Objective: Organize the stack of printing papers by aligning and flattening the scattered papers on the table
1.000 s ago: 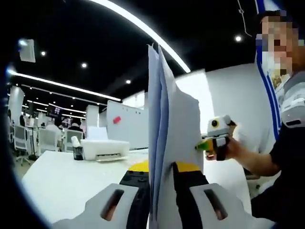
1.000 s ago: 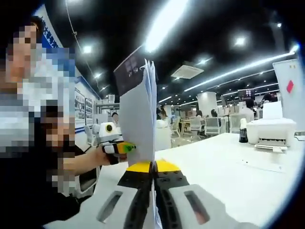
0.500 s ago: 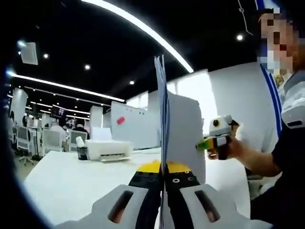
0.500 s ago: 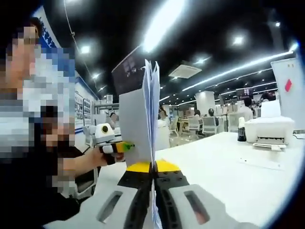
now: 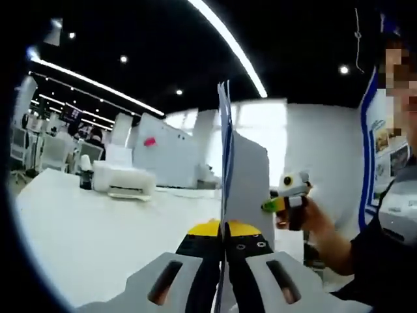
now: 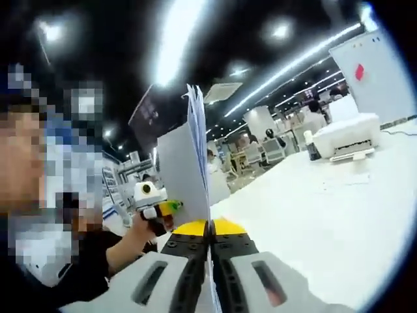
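**Paper stack held upright between two grippers, ready for squaring**

At the centre of the left gripper view, the left gripper stands clamped on one edge of the paper stack, its jaws pressed narrow with the sheets rising edge-on between them. At centre right of that view, the right gripper bites the opposite edge, a hand wrapped round its handle. The right gripper view mirrors this: the right gripper's own jaws, at bottom centre, are closed tight on the sheets, and the left gripper shows at lower left against the far edge. The stack is lifted off the white table, which fills the lower left of the left gripper view.

The step in hand appears to be aligning: sheets gathered and stood on edge. The next move likely calls for tapping the lower edge on the table to square it, then laying the stack flat.

The sheets are thin, white and flexible; their top edges fan slightly, so they are not yet flush. The tabletop looks smooth and matte. A boxy white printer sits at centre left, with a small dark bottle just beside it.
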The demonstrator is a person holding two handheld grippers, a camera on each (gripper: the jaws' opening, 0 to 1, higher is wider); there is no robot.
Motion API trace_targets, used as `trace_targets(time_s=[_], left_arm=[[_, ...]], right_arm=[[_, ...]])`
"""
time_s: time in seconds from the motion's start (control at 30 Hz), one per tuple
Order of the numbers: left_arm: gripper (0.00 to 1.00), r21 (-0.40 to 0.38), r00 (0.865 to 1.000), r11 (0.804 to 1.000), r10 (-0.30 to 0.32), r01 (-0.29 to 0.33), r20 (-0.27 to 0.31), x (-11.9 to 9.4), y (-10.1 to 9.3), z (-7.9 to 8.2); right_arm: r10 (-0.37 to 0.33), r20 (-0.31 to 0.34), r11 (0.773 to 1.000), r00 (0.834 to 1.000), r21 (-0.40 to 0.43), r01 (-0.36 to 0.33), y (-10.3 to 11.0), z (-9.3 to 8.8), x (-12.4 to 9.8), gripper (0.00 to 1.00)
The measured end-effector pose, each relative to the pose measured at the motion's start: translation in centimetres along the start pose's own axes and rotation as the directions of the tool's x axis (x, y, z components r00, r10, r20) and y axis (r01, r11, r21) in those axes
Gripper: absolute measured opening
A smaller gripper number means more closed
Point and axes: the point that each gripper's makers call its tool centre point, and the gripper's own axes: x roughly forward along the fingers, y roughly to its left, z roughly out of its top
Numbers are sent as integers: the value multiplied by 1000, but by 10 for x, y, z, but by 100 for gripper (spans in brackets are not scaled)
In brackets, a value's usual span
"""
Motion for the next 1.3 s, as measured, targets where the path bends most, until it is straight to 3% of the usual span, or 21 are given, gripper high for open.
trace_targets(time_s=[0.1,0.13,0.27,0.43,0.67,0.9,1.03,1.17,1.27,1.3], left_arm=[[6,-48,999,999,-3,1,-33,10,3,-8],[6,-77,997,997,1,-7,-73,15,10,-18],[6,-153,993,987,30,-48,-115,26,29,-37],[6,-136,988,987,68,-87,-142,39,46,-55],[6,-141,983,982,104,-125,-151,47,59,-69],[7,-123,970,974,165,-188,-176,55,77,-93],[7,-90,957,969,207,-229,-205,58,87,-108],[7,16,920,958,281,-288,-273,61,102,-131],[8,37,908,953,300,-302,-292,61,105,-137],[8,67,901,949,313,-307,-300,62,108,-140]], right_arm=[[2,-23,999,1000,33,-1,-5,-2,-5,0],[-8,-50,999,999,52,11,-12,-7,-6,0],[-57,-91,993,994,100,66,-38,-18,-3,0],[-134,-91,984,987,104,143,-68,-27,1,0],[-177,-66,974,982,129,184,-92,-28,2,0],[-258,-98,958,961,105,268,-117,-46,3,0],[-292,-115,946,949,113,305,-132,-56,4,0],[-332,-141,931,933,109,348,-149,-68,6,0],[-339,-145,931,930,93,354,-151,-69,7,0],[-357,-150,929,922,43,367,-157,-73,8,0]])
